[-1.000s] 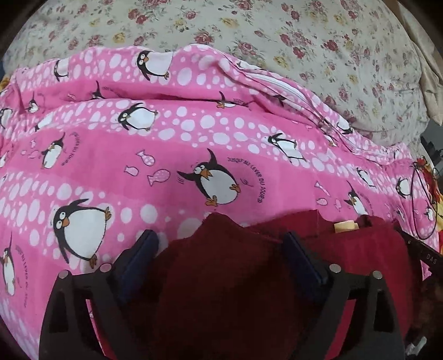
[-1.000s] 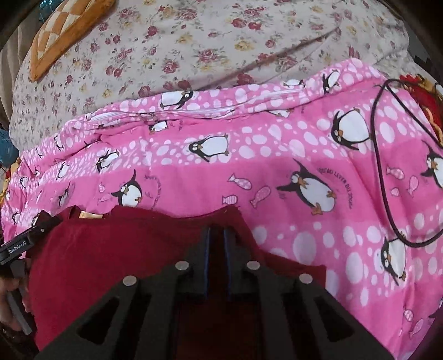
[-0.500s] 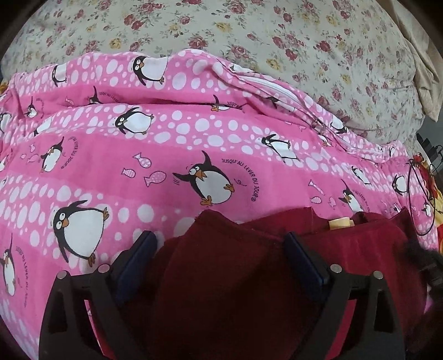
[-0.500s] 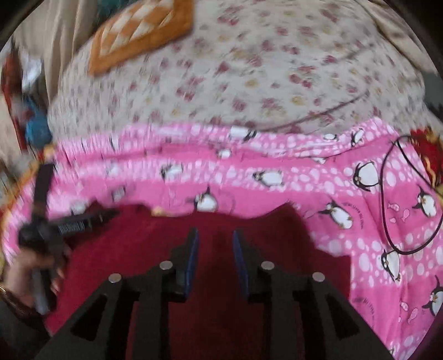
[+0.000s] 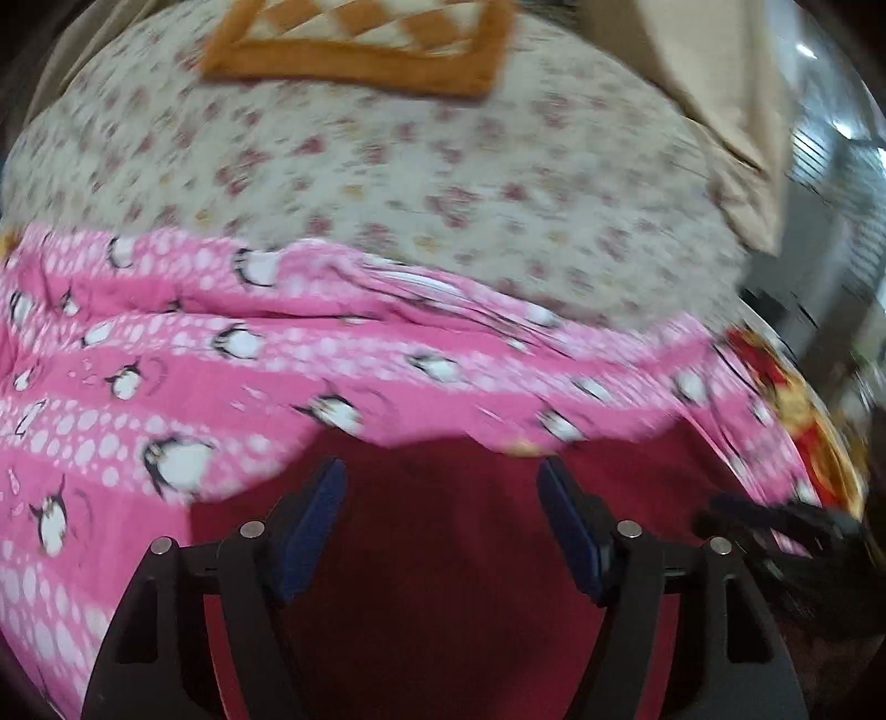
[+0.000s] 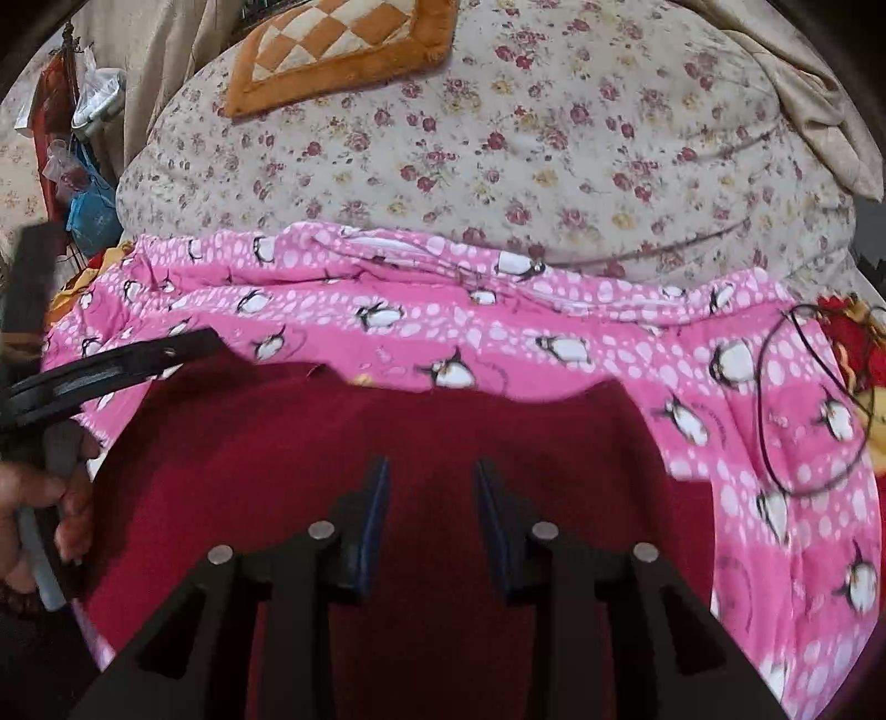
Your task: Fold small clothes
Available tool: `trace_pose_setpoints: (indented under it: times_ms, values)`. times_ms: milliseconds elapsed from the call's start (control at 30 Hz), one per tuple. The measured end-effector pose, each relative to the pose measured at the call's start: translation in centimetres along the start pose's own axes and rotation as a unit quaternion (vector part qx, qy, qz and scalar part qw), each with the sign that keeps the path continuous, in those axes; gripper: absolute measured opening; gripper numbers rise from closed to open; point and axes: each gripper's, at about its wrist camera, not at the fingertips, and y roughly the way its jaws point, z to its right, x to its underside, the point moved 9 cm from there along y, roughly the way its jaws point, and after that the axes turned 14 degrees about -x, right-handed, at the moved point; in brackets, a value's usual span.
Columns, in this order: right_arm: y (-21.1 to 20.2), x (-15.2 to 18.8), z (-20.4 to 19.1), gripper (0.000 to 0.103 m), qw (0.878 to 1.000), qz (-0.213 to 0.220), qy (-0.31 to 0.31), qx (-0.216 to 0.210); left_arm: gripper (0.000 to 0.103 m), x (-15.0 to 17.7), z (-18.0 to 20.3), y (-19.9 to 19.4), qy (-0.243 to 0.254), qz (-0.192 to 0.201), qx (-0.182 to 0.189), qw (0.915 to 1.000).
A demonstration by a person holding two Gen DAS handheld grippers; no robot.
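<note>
Both claws stand parted over a dark red knit garment [image 6: 277, 443] spread on a pink penguin-print bedcover [image 6: 554, 332].

The left claw [image 5: 443, 498] has just been closing yet its blue pads [image 5: 310, 520] are still well apart, the red cloth under and between them, not pinched. The right claw [image 6: 429, 498] has just been opening to a narrow gap, also above the cloth without gripping it. Beyond both claws lie the pink cover, then a cream floral quilt [image 6: 498, 155] and an orange checked cushion [image 6: 332, 50]. A hand [image 6: 33, 498] holds the left tool's handle at the right view's left edge.
</note>
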Motion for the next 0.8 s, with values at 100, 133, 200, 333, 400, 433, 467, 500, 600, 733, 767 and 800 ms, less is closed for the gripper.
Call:
trace_pose_setpoints:
  times_ms: [100, 133, 200, 333, 400, 433, 467, 500, 600, 733, 767, 800]
  values:
    - [-0.5, 1.6, 1.5, 0.033, 0.999, -0.008, 0.031, 0.042, 0.057, 4.2, 2.1, 1.2, 0.036, -0.051, -0.018, 0.9978]
    - [-0.5, 2.0, 2.1, 0.035, 0.998, -0.013, 0.035, 0.056, 0.058, 5.3, 2.3, 1.9, 0.046, -0.066, -0.029, 0.9963]
    - [0.4, 3.3, 4.0, 0.049, 0.994, -0.045, 0.053, 0.081, 0.062, 5.8, 2.7, 2.2, 0.086, -0.039, -0.053, 0.9941]
    - [0.5, 3.1, 4.1, 0.05, 0.995, -0.035, 0.059, 0.078, 0.06, 5.3, 0.9, 0.5, 0.022, -0.059, -0.013, 0.998]
    - [-0.5, 2.2, 3.2, 0.05, 0.996, -0.003, 0.055, 0.073, 0.06, 5.5, -0.5, -1.7, -0.013, -0.05, -0.007, 0.9986]
    - [-0.9, 1.5, 2.3, 0.05, 0.997, 0.016, 0.046, 0.057, 0.06, 5.8, -1.7, -3.2, -0.033, -0.037, -0.007, 0.9987]
    - [-1.5, 0.4, 0.9, 0.05, 0.999, 0.038, 0.023, 0.031, 0.06, 6.1, -2.5, -4.3, -0.047, -0.028, -0.009, 0.9985]
    - [-1.7, -0.1, 0.0, 0.05, 0.999, 0.046, 0.008, 0.02, 0.06, 6.4, -3.4, -5.2, -0.059, -0.019, -0.012, 0.998]
    - [-1.1, -0.3, -2.6, 0.056, 0.999, 0.029, -0.023, -0.024, 0.06, 8.1, -5.9, -7.3, -0.093, -0.006, -0.027, 0.9953]
    - [2.8, 2.6, -2.5, 0.061, 0.997, -0.073, -0.021, -0.024, 0.06, 10.3, -8.0, -8.8, -0.12, -0.002, -0.06, 0.991]
    - [2.3, 2.1, -2.5, 0.061, 0.998, -0.05, -0.025, -0.019, 0.06, 10.9, -8.0, -8.8, -0.129, -0.007, -0.062, 0.9897]
    - [1.6, 1.5, -2.6, 0.06, 0.999, -0.038, -0.022, -0.012, 0.06, 11.6, -8.1, -8.8, -0.14, -0.016, -0.06, 0.9882]
